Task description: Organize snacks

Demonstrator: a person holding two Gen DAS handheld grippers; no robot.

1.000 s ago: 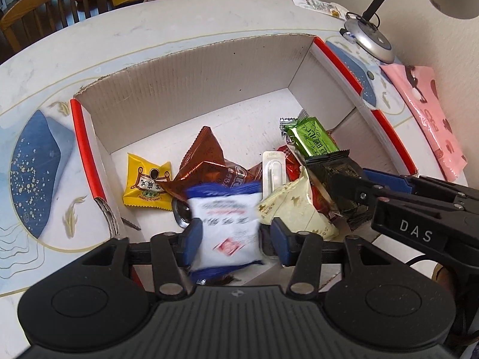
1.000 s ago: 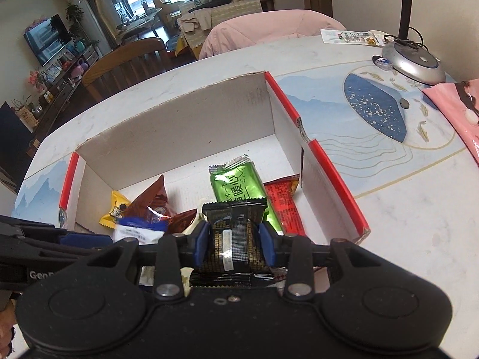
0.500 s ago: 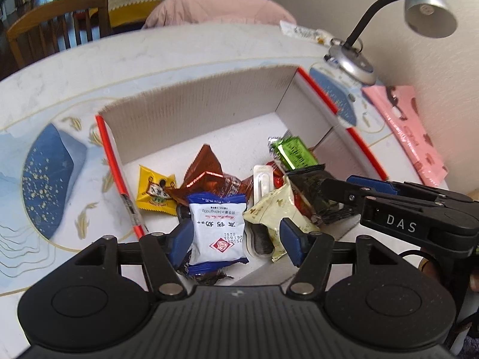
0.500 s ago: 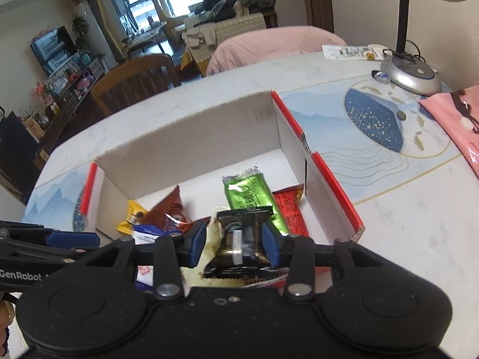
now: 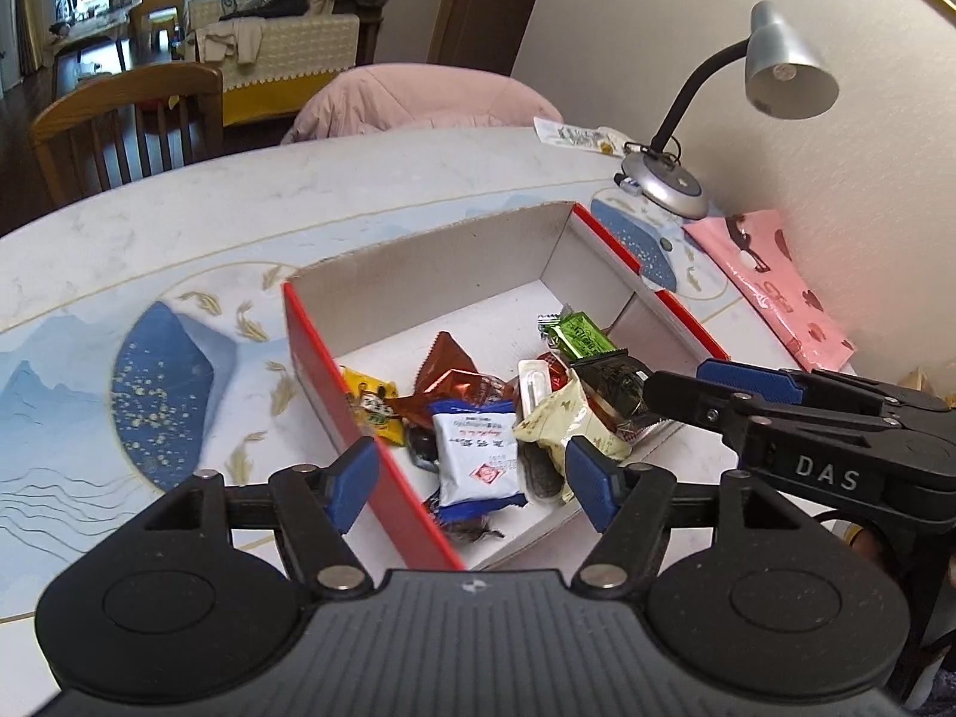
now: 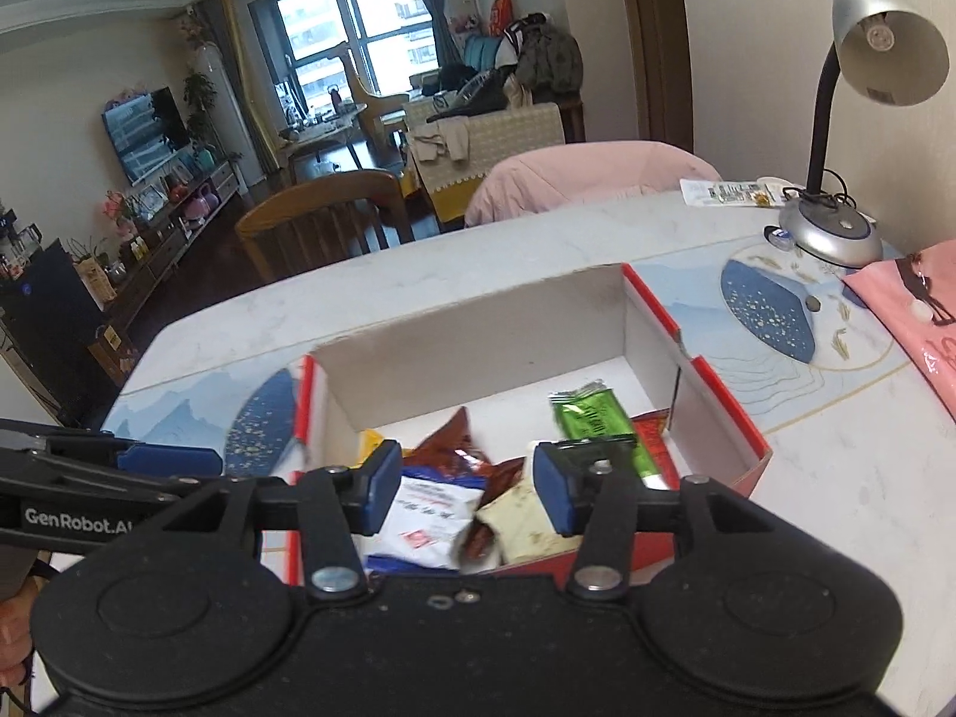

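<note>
Left wrist view: 1 second ago my left gripper [image 5: 472,481] was clamped on the white and blue packet [image 5: 475,457]; its jaws have just been opening and now stand wide with nothing pressed between them. The packet lies flat in the near end of the red-edged box [image 5: 310,346], beside the cream wrapper [image 5: 561,418], and I see the box from higher and farther back than before. My right gripper [image 5: 687,391] reaches in from the right, its tip by the dark packet [image 5: 612,385] (I cannot tell its state from this angle)

Right wrist view: the right gripper [image 6: 466,493] held the dark packet 1 second ago; its jaws have just been opening and the pads are now apart with nothing gripped. A dark edge shows behind the right pad, below the green packet [image 6: 591,421], so I judge it dropped into the box [image 6: 723,400]. The white and blue packet [image 6: 427,517] lies below

I read both drops as done: 2 more snacks are in the box, and both tools are free for whatever is left
</note>
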